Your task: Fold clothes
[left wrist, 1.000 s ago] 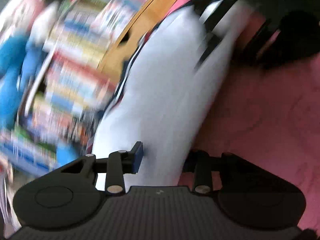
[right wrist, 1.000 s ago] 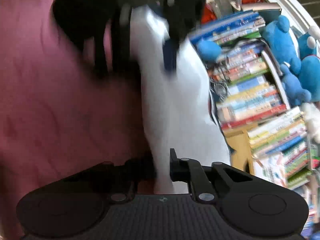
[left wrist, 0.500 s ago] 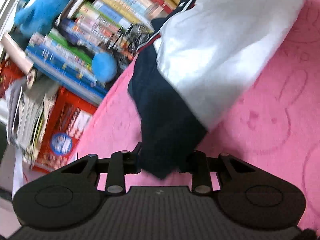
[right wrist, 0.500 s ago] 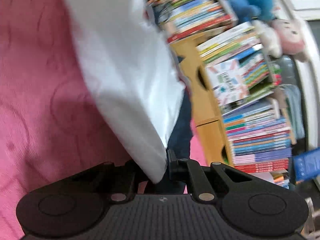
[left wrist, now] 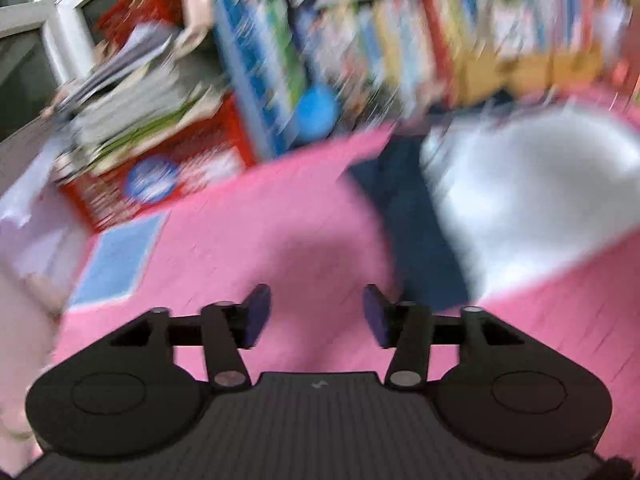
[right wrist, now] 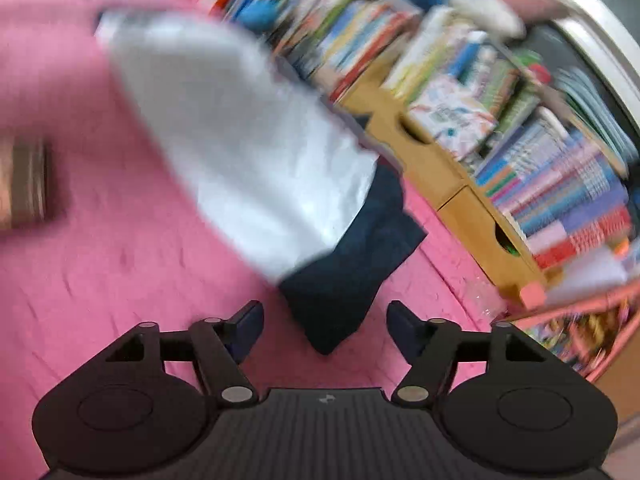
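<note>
Pink bedding [right wrist: 120, 264]: both grippers' fingers [left wrist: 256, 316] [right wrist: 246, 330] have just opened, empty; the released white-and-navy garment [right wrist: 248, 140] may unfold.

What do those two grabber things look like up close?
Each hand-held gripper, left and right, is matte black, with a ribbed body, two round discs, silver pivot pins, a tiny pale logo and dark blue pads on its fingertips. No cables or sleeves show.

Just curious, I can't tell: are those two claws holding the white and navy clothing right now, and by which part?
Nothing is held. The left gripper and right gripper have just opened, empty; the garment lies on the pink blanket.
</note>
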### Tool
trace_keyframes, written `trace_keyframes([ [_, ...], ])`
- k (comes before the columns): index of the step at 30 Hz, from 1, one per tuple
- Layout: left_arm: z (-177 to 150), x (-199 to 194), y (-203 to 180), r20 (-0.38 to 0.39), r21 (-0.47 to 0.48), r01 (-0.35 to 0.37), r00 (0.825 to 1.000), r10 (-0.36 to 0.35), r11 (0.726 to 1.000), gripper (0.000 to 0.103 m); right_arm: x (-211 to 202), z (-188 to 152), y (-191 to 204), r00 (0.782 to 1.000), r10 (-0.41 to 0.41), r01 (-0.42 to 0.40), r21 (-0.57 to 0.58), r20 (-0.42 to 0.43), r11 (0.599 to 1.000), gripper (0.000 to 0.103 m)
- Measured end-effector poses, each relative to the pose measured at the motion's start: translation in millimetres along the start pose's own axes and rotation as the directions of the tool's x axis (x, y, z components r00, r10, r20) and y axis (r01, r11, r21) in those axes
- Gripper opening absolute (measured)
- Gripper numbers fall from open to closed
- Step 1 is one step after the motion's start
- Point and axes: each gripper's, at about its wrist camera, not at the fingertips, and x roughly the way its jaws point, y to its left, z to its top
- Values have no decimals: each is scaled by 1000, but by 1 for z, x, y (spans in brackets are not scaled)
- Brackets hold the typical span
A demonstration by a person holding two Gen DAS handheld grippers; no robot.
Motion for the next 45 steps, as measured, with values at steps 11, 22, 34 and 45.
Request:
trace_keyframes([
  [11, 83, 131, -129, 59, 105, 59, 996, -66, 993, 73, 96, 127, -4, 976, 95, -165, 378, 195, 911, 26],
  [22, 57, 185, -82, 3, -90, 24, 1000, -23, 996, 99, 218, 88, -52, 998, 63, -50, 651, 3, 757, 18],
  [34, 108, 143, -169, 56, 92, 158, 985, -163, 983, 86, 125, 90, -24, 966, 148, -237, 513, 210, 825, 30],
  [45, 151, 254, -172, -57, 18, -141, 988, 142, 990, 93, 150, 79, 4, 944, 294, -330, 503, 152, 799, 49],
])
